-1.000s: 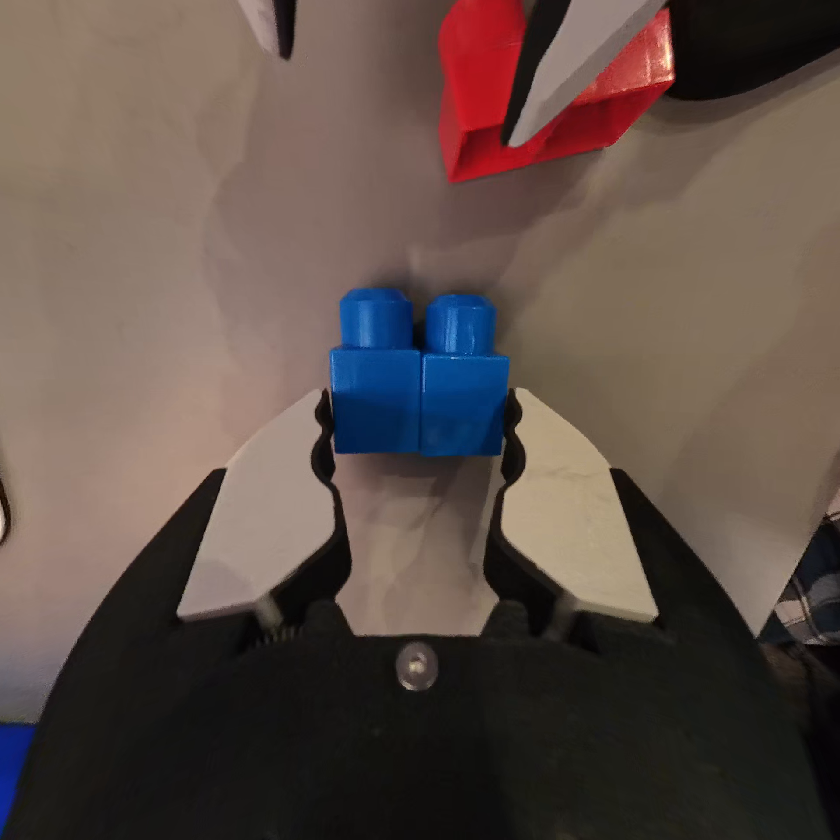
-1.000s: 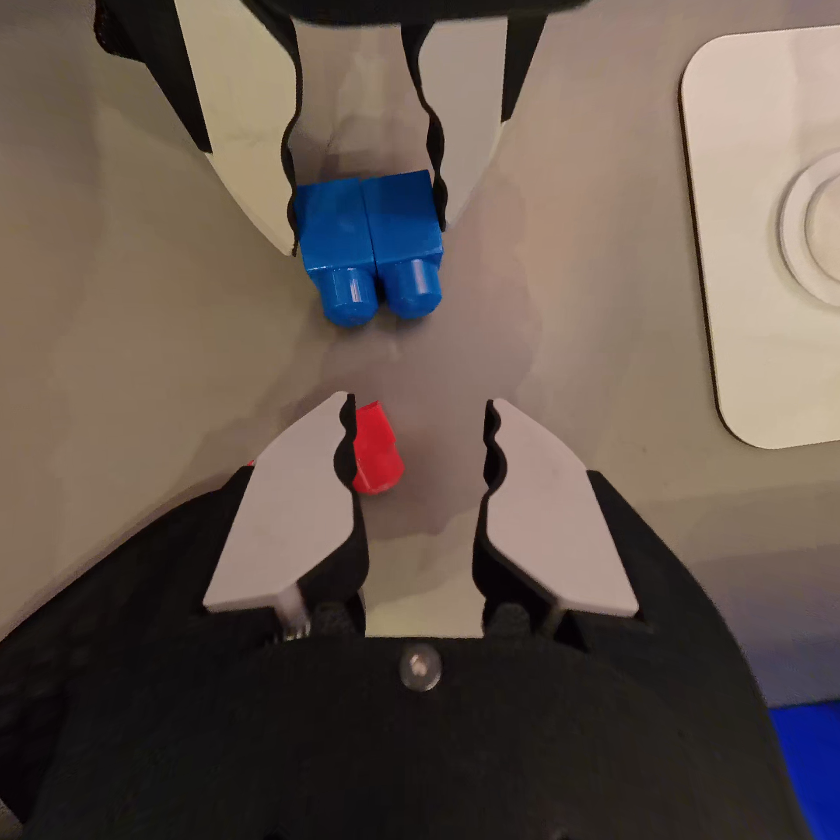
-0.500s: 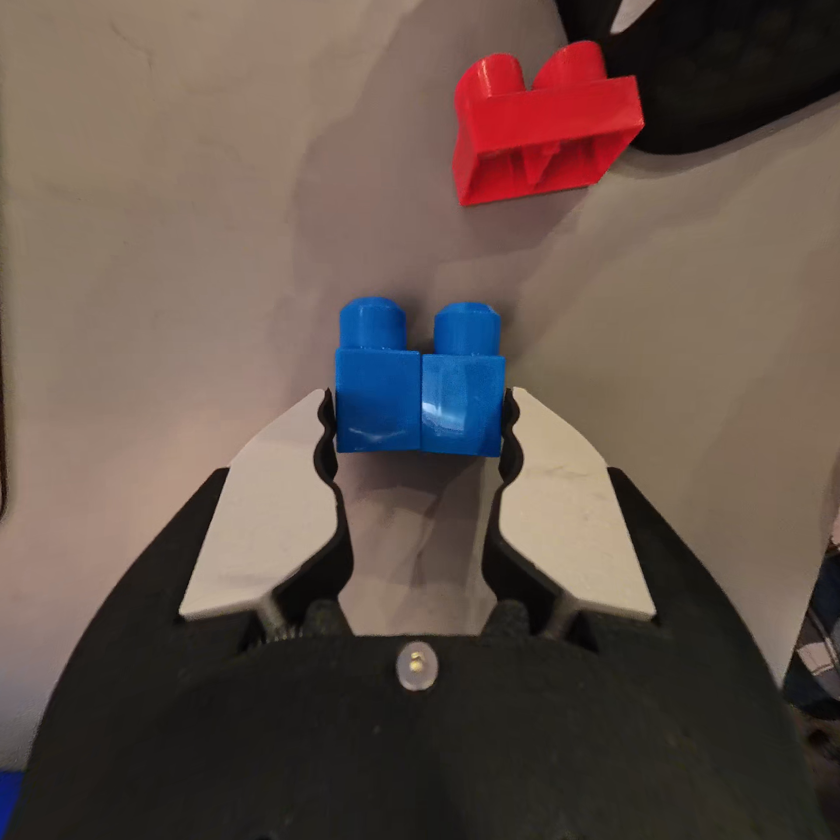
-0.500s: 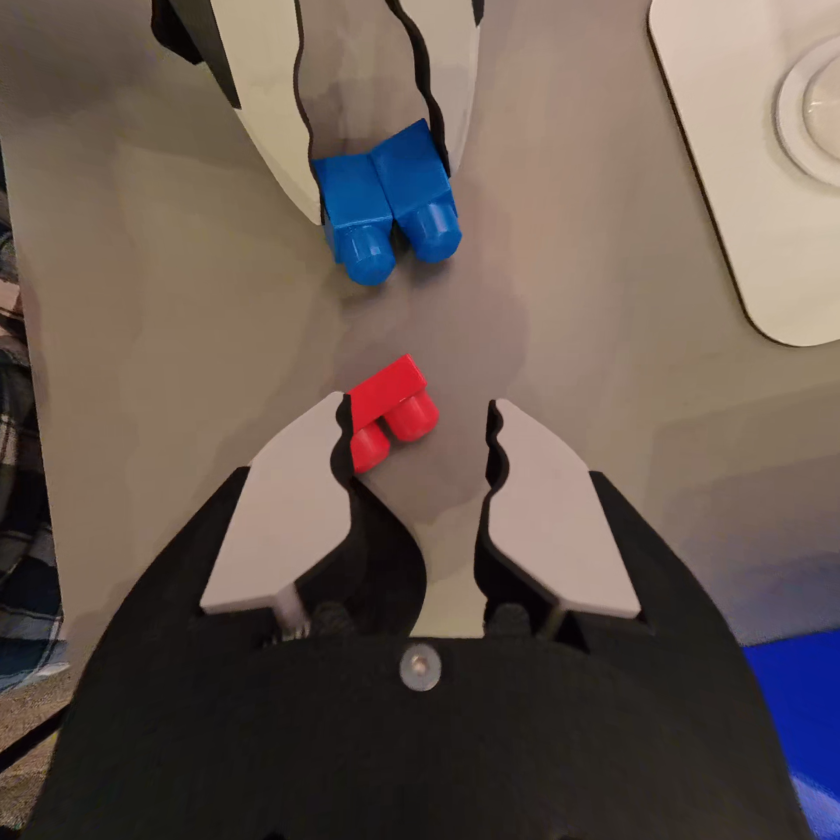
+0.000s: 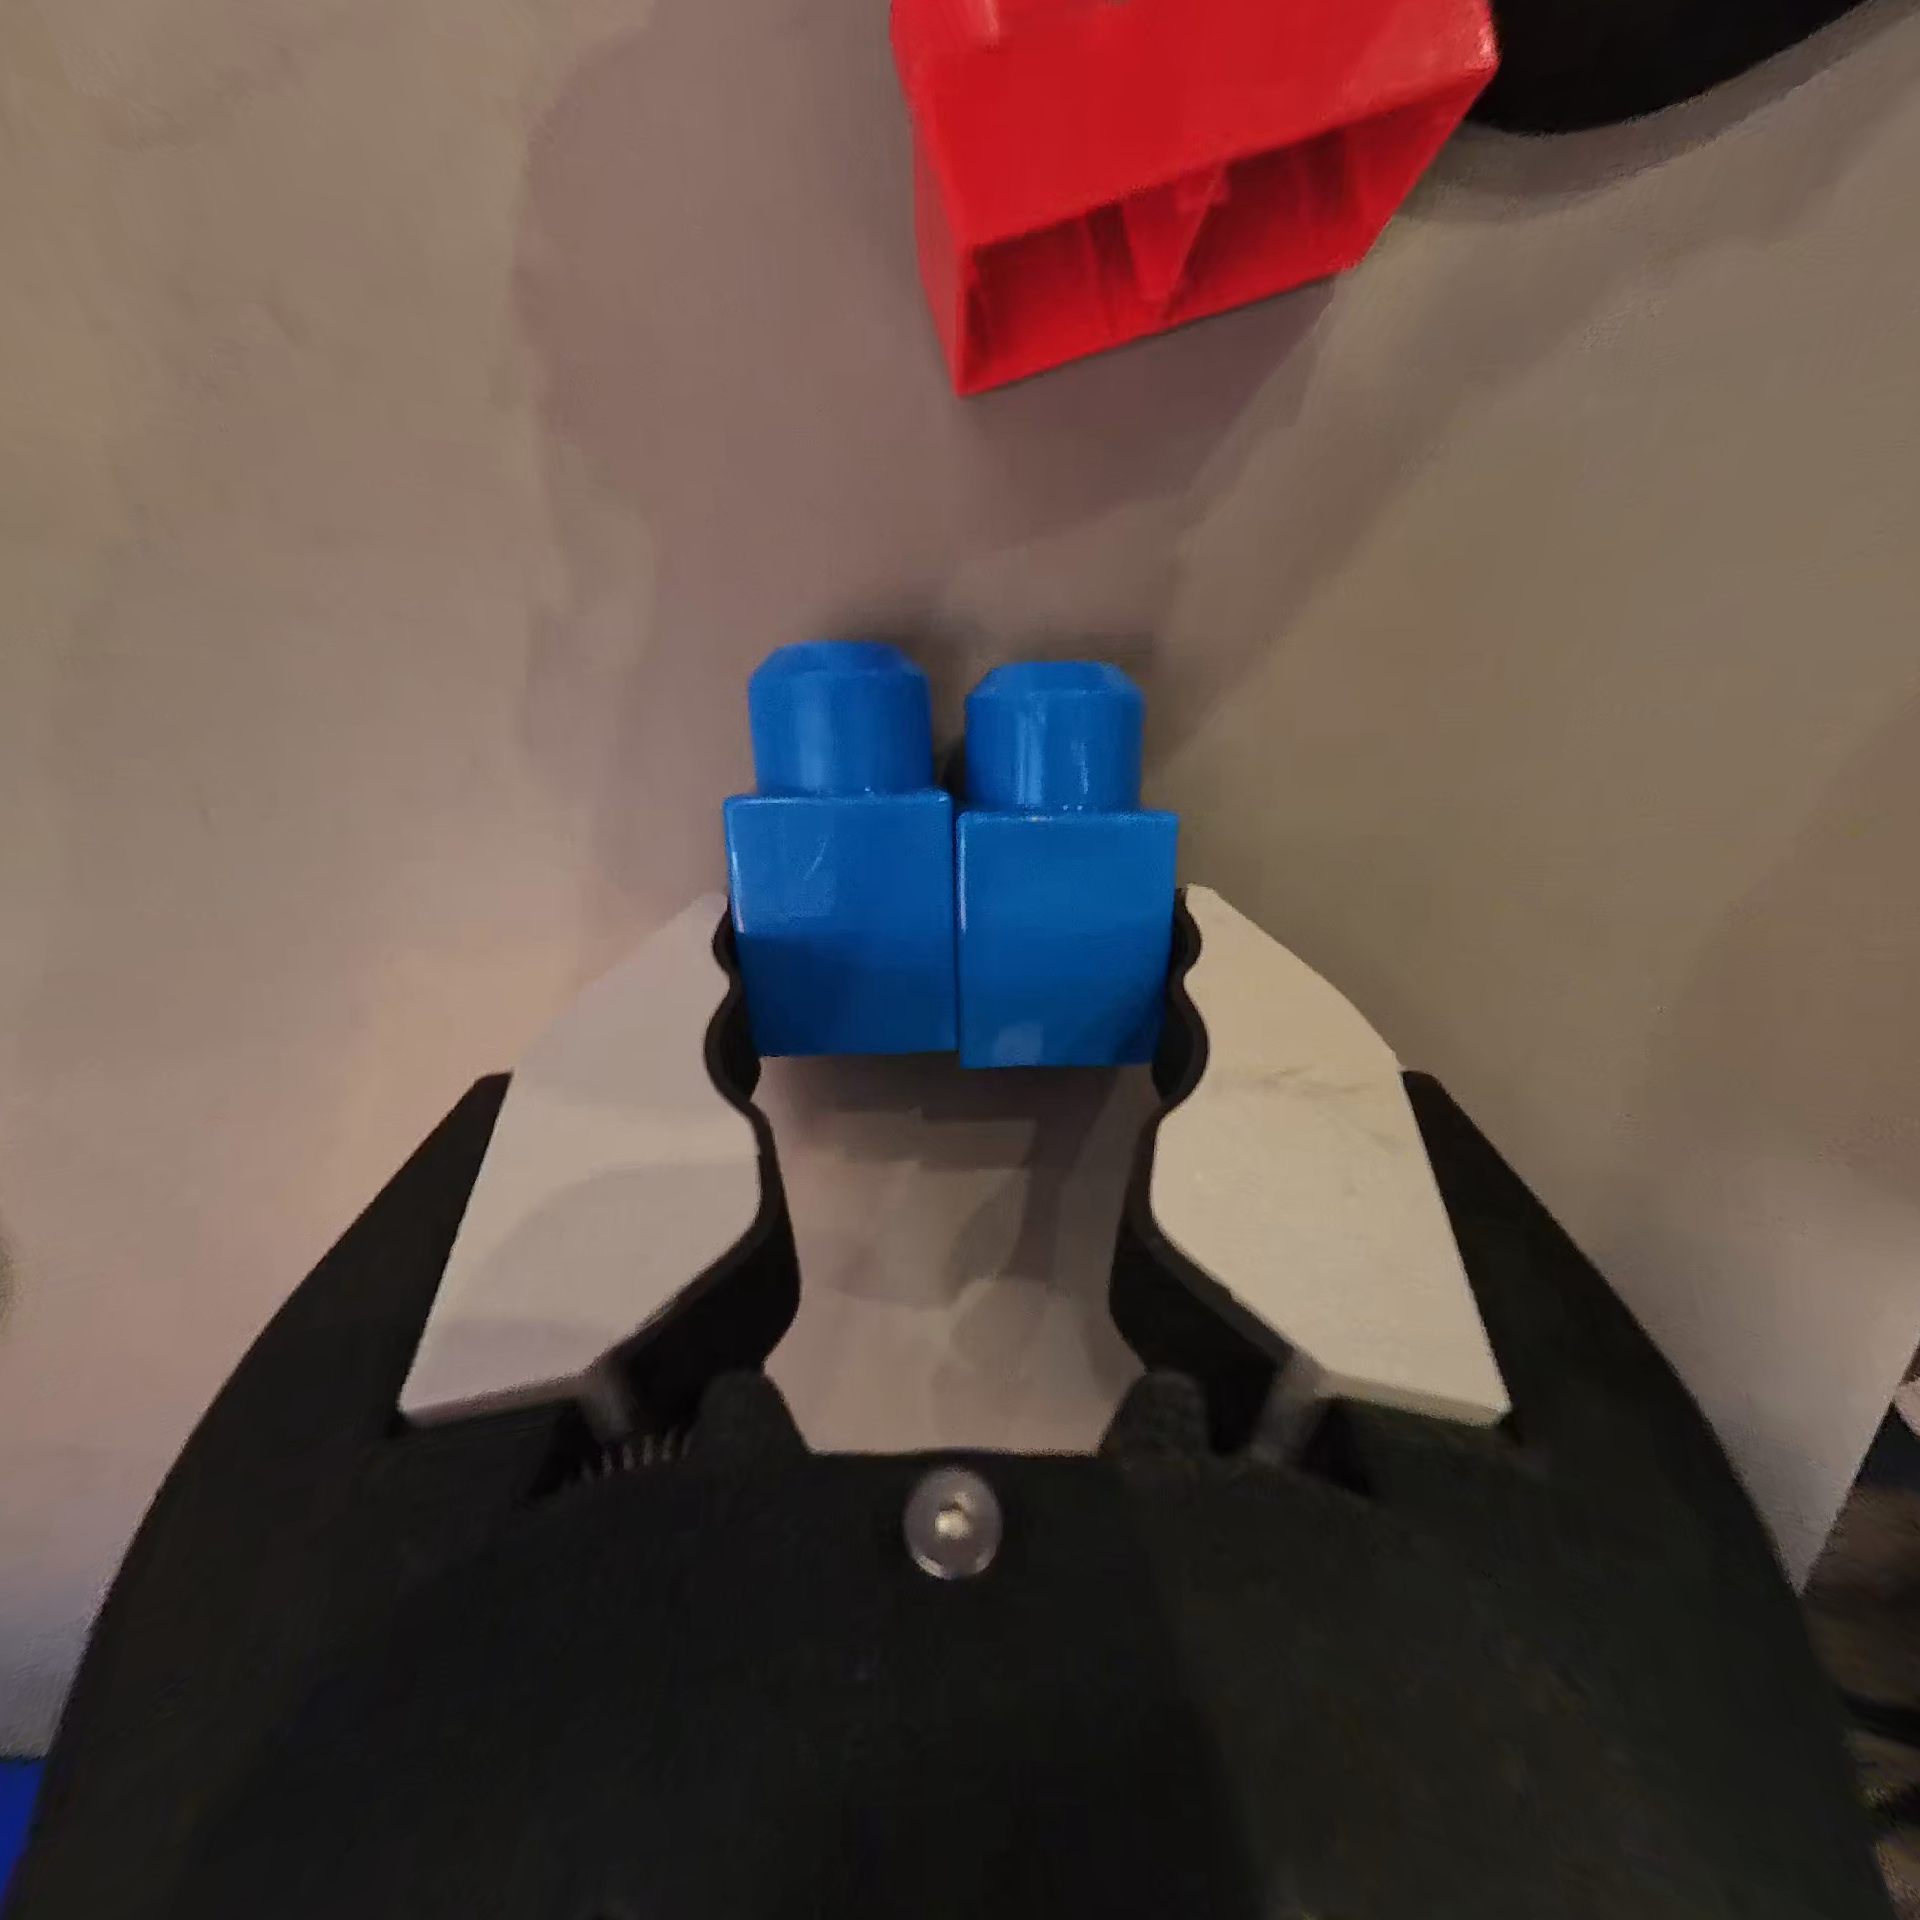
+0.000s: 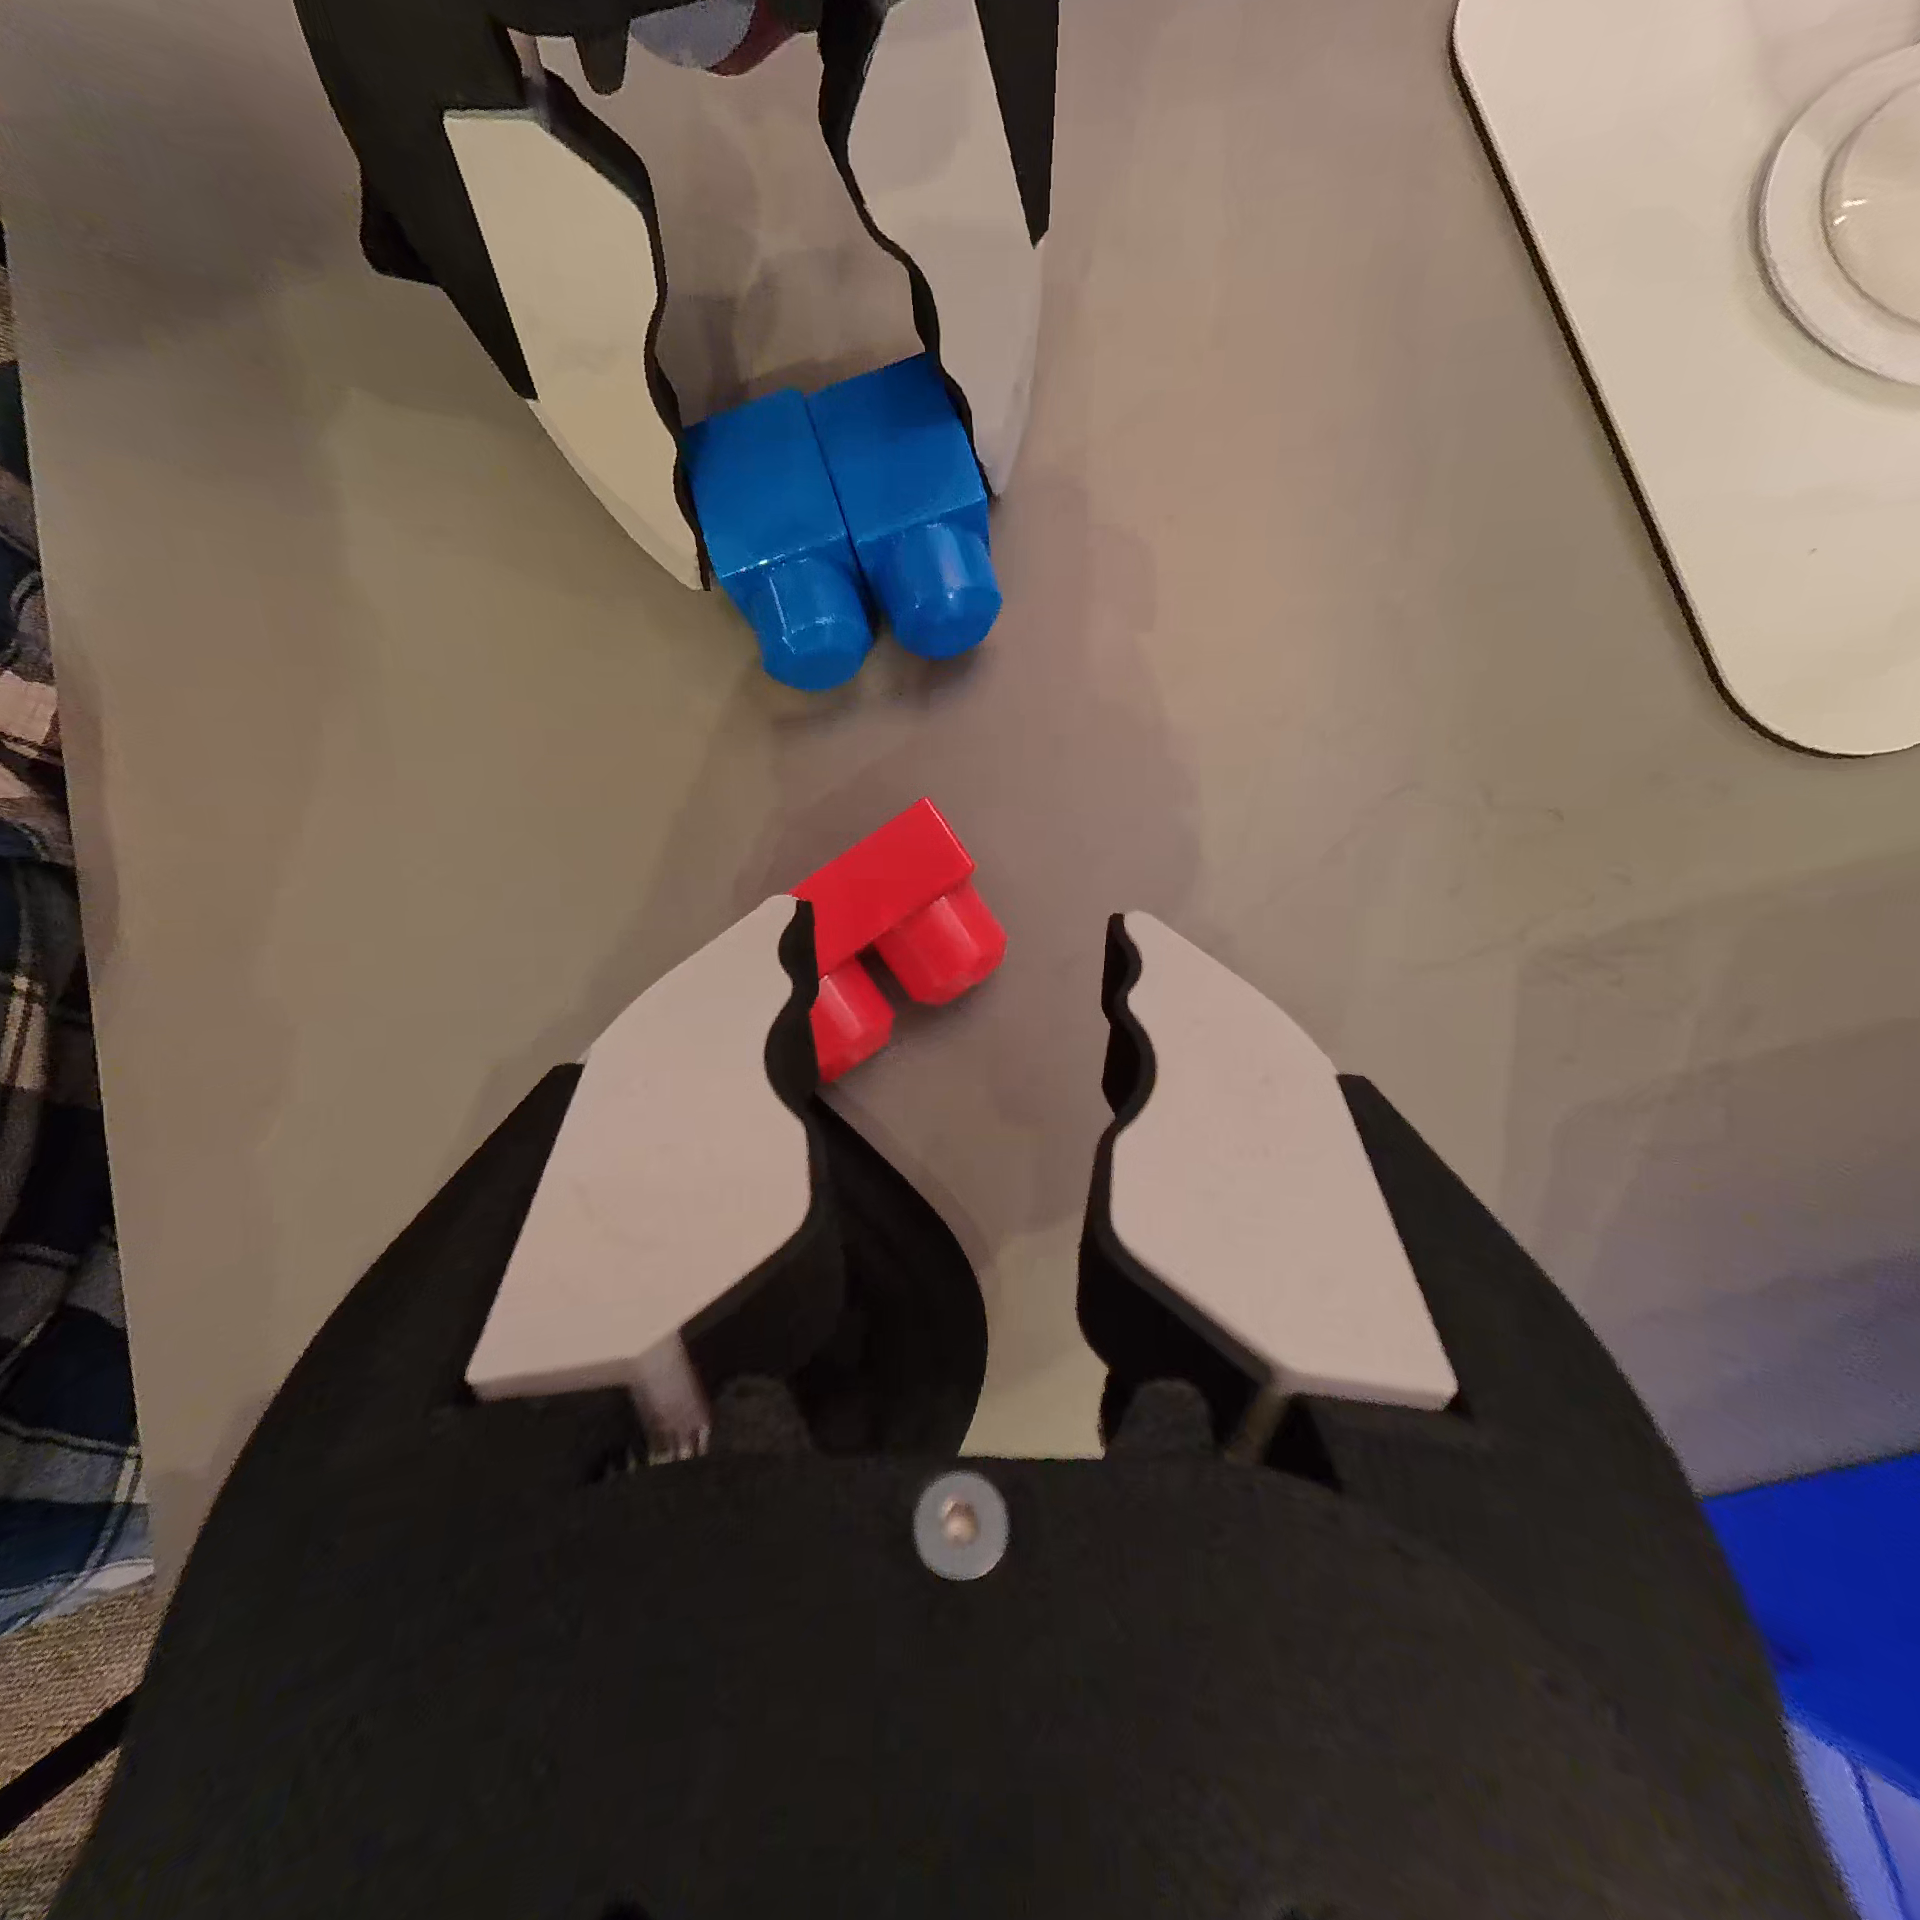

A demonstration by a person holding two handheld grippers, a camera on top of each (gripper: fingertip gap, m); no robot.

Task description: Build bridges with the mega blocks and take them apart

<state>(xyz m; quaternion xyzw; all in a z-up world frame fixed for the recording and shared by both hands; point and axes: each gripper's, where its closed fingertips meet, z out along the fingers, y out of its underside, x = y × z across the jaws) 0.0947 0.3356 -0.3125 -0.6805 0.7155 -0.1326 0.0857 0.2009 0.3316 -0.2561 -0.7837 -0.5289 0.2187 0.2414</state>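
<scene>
Two blue single-stud blocks, side by side, are clamped by the left gripper, pads pressed on their outer faces. Right gripper is released, empty. Red two-stud block lies on its side near the blue pair, beside the right gripper's fingertip. Blocks judged light, rigid, slick; flat sidewalls are best gripped.

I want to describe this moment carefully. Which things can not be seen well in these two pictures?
- Red block: top cut off by the left wrist view's upper edge; in the right wrist view the right gripper's finger covers one stud.
- Pale mat: cut off by the right wrist view's right edge.
- Blue blocks: undersides hidden in both views.
</scene>
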